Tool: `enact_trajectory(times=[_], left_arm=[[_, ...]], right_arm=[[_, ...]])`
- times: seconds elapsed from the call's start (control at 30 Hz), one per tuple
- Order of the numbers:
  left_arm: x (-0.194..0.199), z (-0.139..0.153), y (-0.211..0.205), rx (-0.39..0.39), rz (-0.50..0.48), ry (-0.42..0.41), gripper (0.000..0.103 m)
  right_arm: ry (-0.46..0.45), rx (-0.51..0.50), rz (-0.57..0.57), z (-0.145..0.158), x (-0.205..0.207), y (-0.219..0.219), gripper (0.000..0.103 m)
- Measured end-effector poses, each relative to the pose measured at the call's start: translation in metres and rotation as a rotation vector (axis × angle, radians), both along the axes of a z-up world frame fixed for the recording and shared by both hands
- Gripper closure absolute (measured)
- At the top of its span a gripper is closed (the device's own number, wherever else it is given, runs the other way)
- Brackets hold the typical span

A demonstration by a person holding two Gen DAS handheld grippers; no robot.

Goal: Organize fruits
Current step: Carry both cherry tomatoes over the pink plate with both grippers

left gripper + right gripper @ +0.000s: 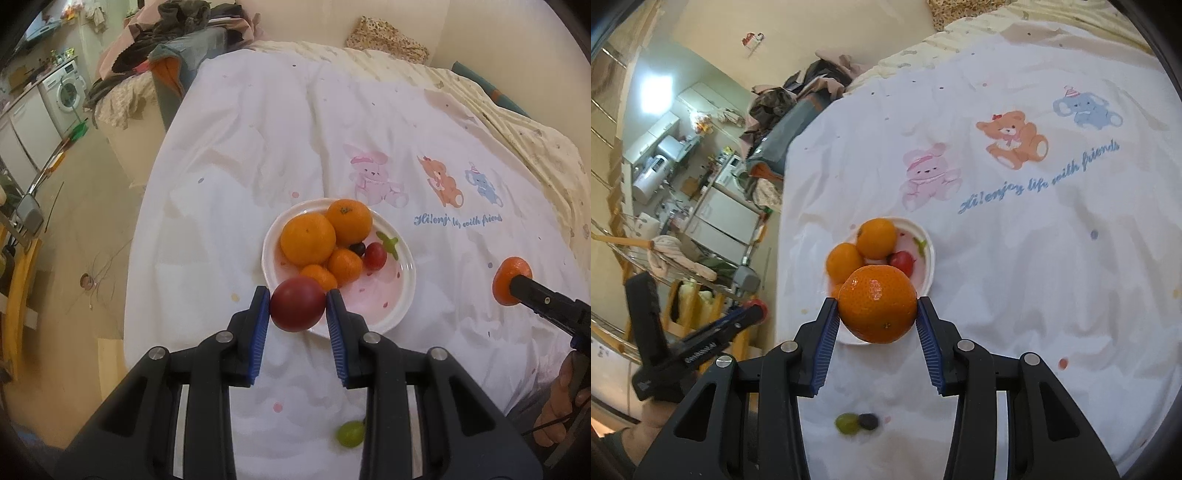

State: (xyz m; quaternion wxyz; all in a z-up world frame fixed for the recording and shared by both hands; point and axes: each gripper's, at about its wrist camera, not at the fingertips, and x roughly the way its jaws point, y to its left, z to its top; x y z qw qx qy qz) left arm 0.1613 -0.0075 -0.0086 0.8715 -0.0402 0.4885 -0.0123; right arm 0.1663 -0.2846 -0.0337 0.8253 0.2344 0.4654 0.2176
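White porcelain, the plate (397, 295) on the bed sheet (258, 155), is my landmark, and it is already well stocked: two large oranges (308, 238) at its far side, two smaller mandarins (345, 266) in front of them, a red grape (375, 255) and a dark grape (357, 248) tucked beside them. I judge the job past halfway.

My left gripper (298, 306) is clenched on a red plum-like fruit (297, 304), both blue pads pressing its sides, held above the plate's near rim. My right gripper (877, 314) is grasping an orange (877, 304) the same way; in the left wrist view that orange sits well to the right of the plate, clear of the sheet.

Loose fruit remains on the sheet on the near side of the plate: a green grape (847, 422) touching a dark grape (868, 421), both seen under my right gripper. The left view shows only the green one.

So as I read it, two fruits are in hand and need setting down on the plate, and then those two grapes have to be fetched. Free room on the plate is mostly at its near right part.
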Motion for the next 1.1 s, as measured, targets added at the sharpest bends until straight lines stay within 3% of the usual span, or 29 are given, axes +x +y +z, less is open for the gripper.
enact_trajectory(times=[0.33, 0.57, 0.87, 1.0, 1.1], left_arm=[[0.033, -0.008, -0.014, 0.016, -0.033, 0.021, 0.076], [0.046, -0.024, -0.018, -0.022, -0.025, 0.051, 0.076], [0.050, -0.053, -0.017, -0.040, -0.030, 0.110, 0.076], [0.049, -0.065, -0.029, -0.078, -0.075, 0.148, 0.076], [0.048, -0.071, -0.041, -0.061, -0.118, 0.167, 0.076]], right_arm=[[-0.028, -0.053, 0.018, -0.003, 0.033, 0.005, 0.058], [0.022, -0.058, 0.023, -0.020, 0.058, 0.008, 0.058], [0.083, -0.067, 0.107, -0.045, 0.076, 0.034, 0.058], [0.148, -0.052, 0.128, -0.064, 0.083, 0.042, 0.058], [0.182, -0.034, 0.143, -0.073, 0.085, 0.047, 0.058]])
